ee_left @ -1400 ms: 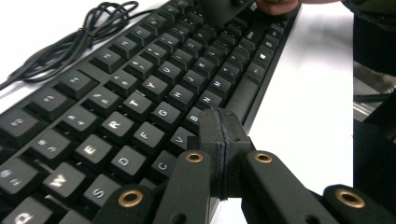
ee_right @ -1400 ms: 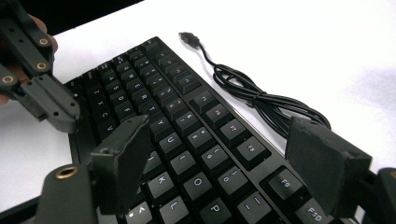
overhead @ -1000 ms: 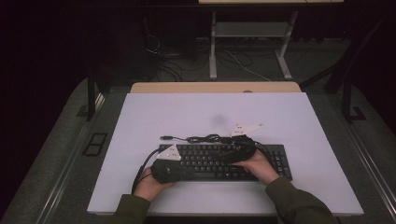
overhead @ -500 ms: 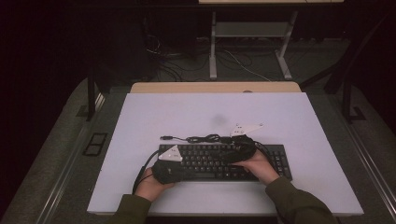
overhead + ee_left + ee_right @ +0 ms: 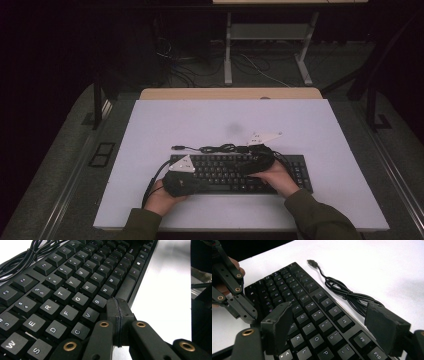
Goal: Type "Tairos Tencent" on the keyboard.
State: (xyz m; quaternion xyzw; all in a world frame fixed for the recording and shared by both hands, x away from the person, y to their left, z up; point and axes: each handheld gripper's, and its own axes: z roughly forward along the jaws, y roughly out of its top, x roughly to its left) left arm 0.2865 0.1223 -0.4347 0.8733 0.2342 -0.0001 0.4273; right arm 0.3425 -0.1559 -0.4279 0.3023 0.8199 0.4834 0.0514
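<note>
Keyboard (image 5: 235, 172) sits at near edge of white table (image 5: 310, 130), both grippers over it: left gripper (image 5: 181, 181) at its left end, right gripper (image 5: 257, 161) mid-right. Left gripper view: jaws pressed together, empty, tips by V/B keys. Right gripper view: jaws wide apart over keys, holding nothing; cable (image 5: 344, 293) beside keyboard.

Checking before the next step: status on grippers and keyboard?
Left gripper shut, fingers at the space bar. Right gripper open over the keyboard. Cable bundled behind it, clear.
</note>
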